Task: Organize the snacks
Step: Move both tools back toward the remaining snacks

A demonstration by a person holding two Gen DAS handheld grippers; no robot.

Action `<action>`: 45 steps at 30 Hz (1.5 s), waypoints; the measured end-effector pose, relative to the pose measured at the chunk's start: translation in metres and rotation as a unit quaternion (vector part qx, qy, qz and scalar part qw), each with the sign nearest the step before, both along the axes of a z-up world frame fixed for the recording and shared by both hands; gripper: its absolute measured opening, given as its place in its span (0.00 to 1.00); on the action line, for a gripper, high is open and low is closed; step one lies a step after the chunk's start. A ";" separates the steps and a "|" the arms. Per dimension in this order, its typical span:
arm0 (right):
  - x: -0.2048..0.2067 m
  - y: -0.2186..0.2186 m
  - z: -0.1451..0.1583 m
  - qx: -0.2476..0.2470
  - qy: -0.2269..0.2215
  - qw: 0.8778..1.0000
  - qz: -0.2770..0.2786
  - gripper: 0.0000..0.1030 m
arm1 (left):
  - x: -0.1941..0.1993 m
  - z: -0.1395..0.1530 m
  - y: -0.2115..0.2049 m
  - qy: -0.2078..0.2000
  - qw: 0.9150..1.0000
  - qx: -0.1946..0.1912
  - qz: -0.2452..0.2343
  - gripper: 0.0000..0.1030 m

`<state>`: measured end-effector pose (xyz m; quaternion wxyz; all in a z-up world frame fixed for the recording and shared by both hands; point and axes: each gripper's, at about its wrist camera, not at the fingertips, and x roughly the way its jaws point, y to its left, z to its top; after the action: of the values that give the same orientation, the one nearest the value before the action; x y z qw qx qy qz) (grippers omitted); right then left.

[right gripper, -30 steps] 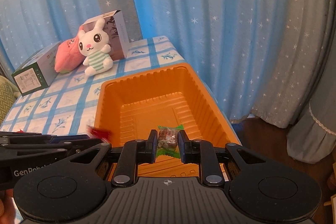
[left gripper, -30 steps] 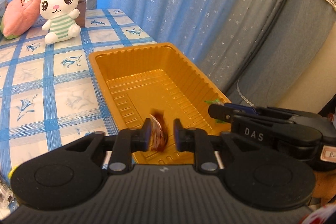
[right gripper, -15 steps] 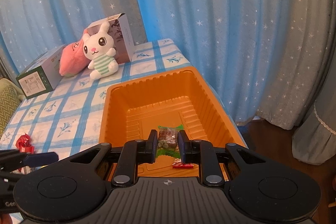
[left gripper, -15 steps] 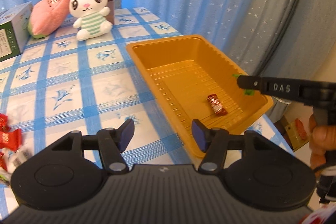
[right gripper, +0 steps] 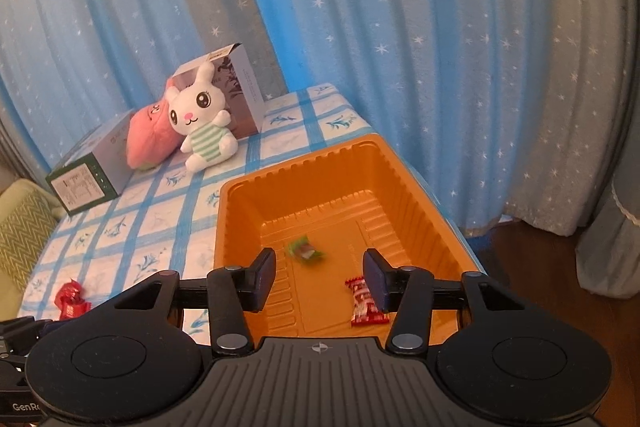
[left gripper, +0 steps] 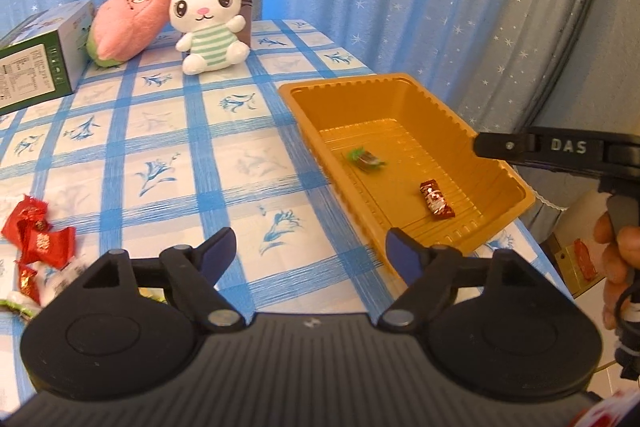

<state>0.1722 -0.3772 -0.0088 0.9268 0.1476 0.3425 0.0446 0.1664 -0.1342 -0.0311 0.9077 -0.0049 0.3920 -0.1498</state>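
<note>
Right tongs (right gripper: 319, 277) opening, empty, above green candy (right gripper: 304, 249) in orange tray (right gripper: 420, 187).

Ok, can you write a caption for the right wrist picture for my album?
Right tongs opening over the orange tray, with a green candy and a red candy inside.

left tool (left gripper: 308, 251): jaws opening, nothing between | right tool (right gripper: 319, 275): jaws opening, nothing gripped, angled downward
</note>
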 end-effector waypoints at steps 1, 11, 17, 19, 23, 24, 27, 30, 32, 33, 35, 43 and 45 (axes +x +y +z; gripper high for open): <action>-0.004 0.000 0.002 0.001 0.001 1.000 -0.004 0.47 | -0.003 0.001 0.002 -0.001 1.000 0.001 0.002 0.78; -0.062 0.027 0.027 -0.009 -0.011 1.000 -0.010 0.47 | -0.045 0.016 0.030 -0.025 0.999 0.011 0.035 0.78; -0.089 0.058 0.036 -0.022 -0.017 1.000 0.014 0.47 | -0.074 0.025 0.054 -0.035 0.998 0.013 0.054 0.78; -0.095 0.068 0.038 -0.023 -0.015 0.999 0.023 0.47 | -0.084 0.027 0.063 -0.034 0.997 0.012 0.061 0.78; -0.106 0.086 0.039 -0.023 -0.013 0.999 0.037 0.47 | -0.100 0.029 0.080 -0.028 0.997 0.015 0.070 0.78; -0.109 0.090 0.039 -0.023 -0.013 0.999 0.040 0.47 | -0.104 0.029 0.084 -0.026 0.997 0.013 0.072 0.78; -0.114 0.101 0.039 -0.025 -0.011 0.998 0.049 0.47 | -0.117 0.028 0.099 -0.022 0.997 0.009 0.076 0.78; -0.116 0.113 0.037 -0.027 -0.009 0.998 0.060 0.47 | -0.126 0.027 0.112 -0.020 0.996 0.011 0.083 0.78; -0.119 0.119 0.036 -0.029 -0.009 0.997 0.068 0.47 | -0.132 0.027 0.119 -0.018 0.996 0.014 0.089 0.81; -0.120 0.123 0.035 -0.029 -0.010 0.997 0.073 0.47 | -0.134 0.027 0.123 -0.017 0.995 0.015 0.093 0.84; -0.123 0.130 0.034 -0.029 -0.012 0.996 0.085 0.47 | -0.138 0.026 0.132 -0.016 0.994 0.015 0.103 0.87; -0.124 0.160 0.019 -0.035 -0.009 0.991 0.127 0.47 | -0.142 0.014 0.166 0.000 0.990 0.021 0.139 0.90; -0.123 0.166 0.015 -0.038 -0.010 0.990 0.136 0.47 | -0.142 0.011 0.173 0.002 0.989 0.020 0.144 0.90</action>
<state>0.0493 -0.2110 0.0066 0.9203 0.0641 0.3515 0.1592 0.0245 0.0388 -0.0199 0.9189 -0.0433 0.3920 -0.0094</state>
